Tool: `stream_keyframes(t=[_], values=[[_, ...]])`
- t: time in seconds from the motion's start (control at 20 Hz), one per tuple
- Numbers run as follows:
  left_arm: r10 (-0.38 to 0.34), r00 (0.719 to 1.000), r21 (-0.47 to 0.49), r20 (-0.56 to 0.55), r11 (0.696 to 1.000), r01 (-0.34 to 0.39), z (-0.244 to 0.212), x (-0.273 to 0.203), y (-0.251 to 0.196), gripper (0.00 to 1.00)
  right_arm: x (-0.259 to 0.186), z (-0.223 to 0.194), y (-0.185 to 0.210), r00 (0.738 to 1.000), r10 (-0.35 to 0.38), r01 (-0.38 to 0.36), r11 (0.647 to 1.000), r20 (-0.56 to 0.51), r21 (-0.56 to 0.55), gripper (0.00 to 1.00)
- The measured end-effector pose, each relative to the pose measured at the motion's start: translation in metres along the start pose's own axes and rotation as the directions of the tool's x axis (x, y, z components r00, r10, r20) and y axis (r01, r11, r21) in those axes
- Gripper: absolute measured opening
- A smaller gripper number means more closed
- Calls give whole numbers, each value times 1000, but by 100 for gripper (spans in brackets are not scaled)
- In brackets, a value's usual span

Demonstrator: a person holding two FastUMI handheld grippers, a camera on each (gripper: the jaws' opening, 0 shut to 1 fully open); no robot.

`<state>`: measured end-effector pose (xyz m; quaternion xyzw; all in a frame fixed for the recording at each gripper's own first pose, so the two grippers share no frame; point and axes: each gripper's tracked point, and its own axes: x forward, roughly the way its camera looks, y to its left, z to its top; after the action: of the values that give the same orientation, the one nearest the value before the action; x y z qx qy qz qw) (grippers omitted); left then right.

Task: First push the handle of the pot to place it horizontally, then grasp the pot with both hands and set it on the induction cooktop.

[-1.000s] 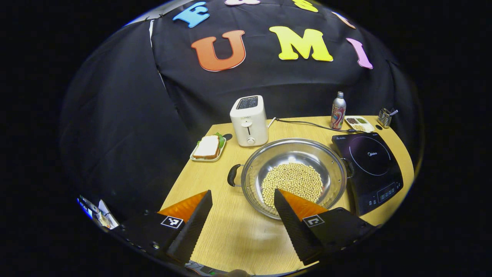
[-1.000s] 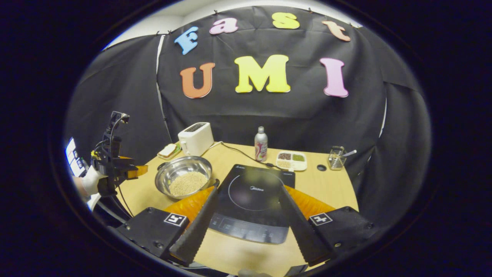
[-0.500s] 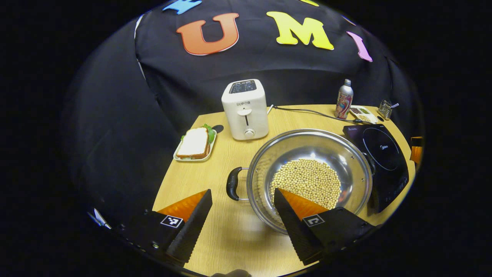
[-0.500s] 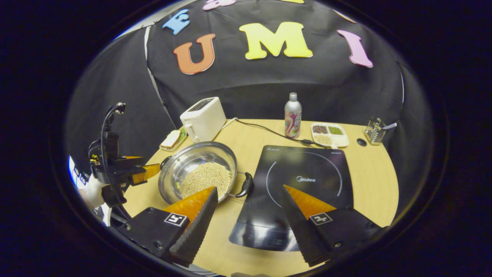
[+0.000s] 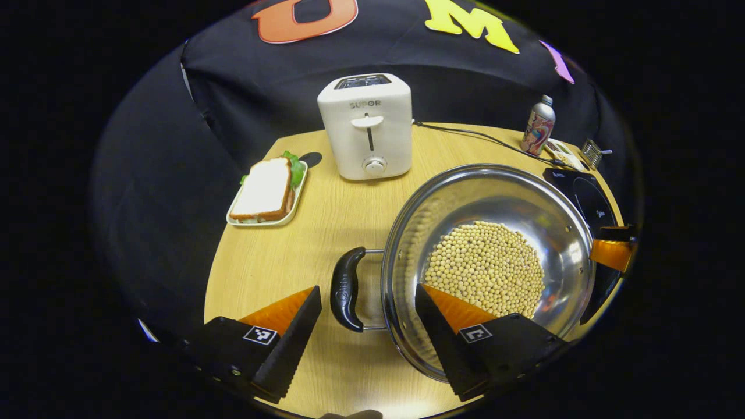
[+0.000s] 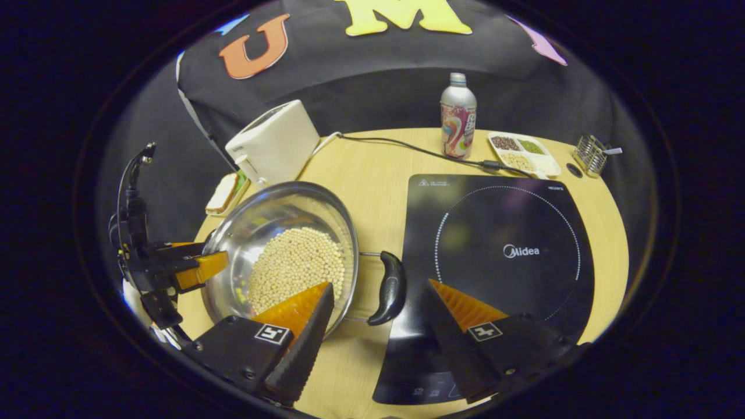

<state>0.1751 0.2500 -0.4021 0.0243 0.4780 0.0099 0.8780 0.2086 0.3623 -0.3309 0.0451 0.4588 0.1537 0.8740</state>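
Note:
A steel pot [image 5: 495, 198] with soybeans [image 5: 486, 267] in it stands on the wooden table. Its near black handle [image 5: 347, 288] lies between the fingers of my left gripper [image 5: 366, 291], which is open and not pressing on it. In the right gripper view the pot [image 6: 273, 212] sits left of the black induction cooktop [image 6: 500, 256]. Its other black handle [image 6: 391, 287] lies between the spread fingers of my open right gripper [image 6: 380, 286], at the cooktop's left edge. The left gripper [image 6: 174, 267] shows at the pot's far side there. An orange finger of the right gripper [image 5: 608, 253] peeks in beyond the pot's rim.
A white toaster [image 5: 366, 125] and a plate with a sandwich [image 5: 265, 192] stand behind and left of the pot. At the table's back are a bottle [image 6: 458, 116], a sectioned dish [image 6: 521, 152] and a wire holder [image 6: 591, 154]. A cable [image 6: 407, 148] runs to the cooktop.
Both grippers have moved forward and down toward the pot. Each of its two handles now lies between a pair of open fingers. The pot itself has not moved.

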Motion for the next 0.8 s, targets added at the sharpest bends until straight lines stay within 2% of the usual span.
stream_keyframes(t=[0.05,0.15,0.2,0.25,0.3,0.35,0.4,0.45,0.5,0.6,0.8], values=[[2,1000,-10,-1,1000,-2,3,6,2,100,6,-4,2,1000,-1,1,1000,-18,-2,94],[-18,999,-25,-27,1000,17,0,12,0,97,7,1,2,999,-29,28,999,-14,-19,90],[-15,999,-26,-39,1000,14,-1,14,3,100,7,0,2,999,-34,33,999,-31,-21,87],[-21,999,-27,-47,999,20,-1,16,3,89,8,-1,4,998,-43,43,999,-41,-17,83],[-30,998,-34,-53,999,28,0,16,2,87,12,1,4,997,-50,50,999,-53,-14,82],[-43,997,-43,-58,998,41,1,18,-1,81,11,4,2,997,-64,64,998,-49,-9,74],[-49,996,-50,-68,998,46,1,19,-3,76,12,2,0,995,-73,73,997,-65,-1,73],[-52,996,-50,-77,998,48,1,20,-3,82,12,2,1,994,-77,77,997,-74,3,70],[-59,995,-48,-85,997,55,0,21,-4,72,13,2,1,994,-77,78,997,-76,5,67],[-74,991,-58,-110,996,68,0,22,-4,71,13,3,1,993,-78,80,997,-91,14,68],[-125,982,-95,-144,989,112,-1,17,-6,65,11,4,1,990,-78,83,996,-114,36,63]])
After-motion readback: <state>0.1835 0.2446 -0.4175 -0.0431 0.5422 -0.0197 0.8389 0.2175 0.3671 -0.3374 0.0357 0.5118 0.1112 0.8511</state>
